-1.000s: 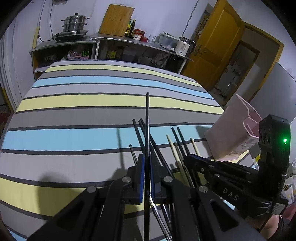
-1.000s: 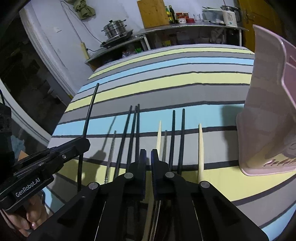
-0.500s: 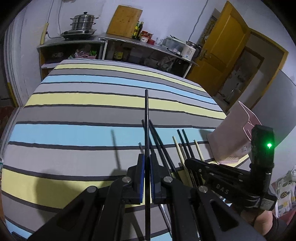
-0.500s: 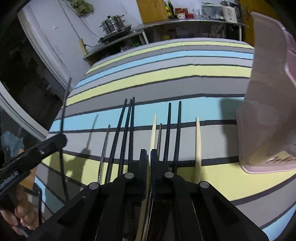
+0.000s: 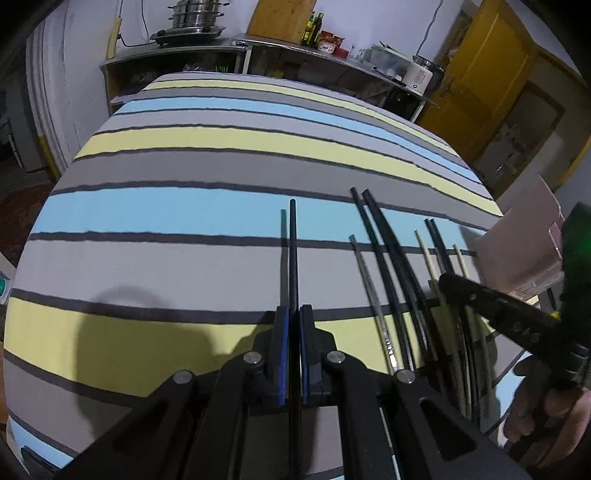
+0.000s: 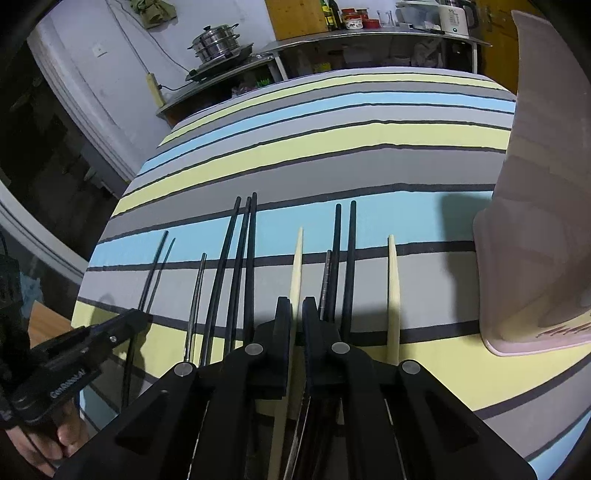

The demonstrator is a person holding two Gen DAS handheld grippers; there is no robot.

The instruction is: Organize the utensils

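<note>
My left gripper (image 5: 291, 314) is shut on a black chopstick (image 5: 293, 258), held low over the striped tablecloth (image 5: 184, 206) with its shadow close beside it. In the right wrist view the left gripper (image 6: 142, 317) and that chopstick (image 6: 155, 266) sit left of a row of chopsticks: a metal one (image 6: 197, 288), black ones (image 6: 240, 258) and a cream one (image 6: 393, 280). The jaws of my right gripper (image 6: 295, 306) are opening, with a cream chopstick (image 6: 297, 258) between them and a thin gap beside it. A pink utensil holder (image 6: 535, 221) stands to the right.
A counter at the back carries a steamer pot (image 5: 192, 14), bottles and a kettle. A yellow door (image 5: 491, 74) is at the back right. The table's left edge (image 6: 110, 229) drops to a dark floor. A hand (image 5: 546, 417) holds the right gripper (image 5: 448, 282).
My left gripper has sunk toward the cloth with the black chopstick, which now lies almost on its shadow, left of the row. The right gripper's jaws have parted slightly.
</note>
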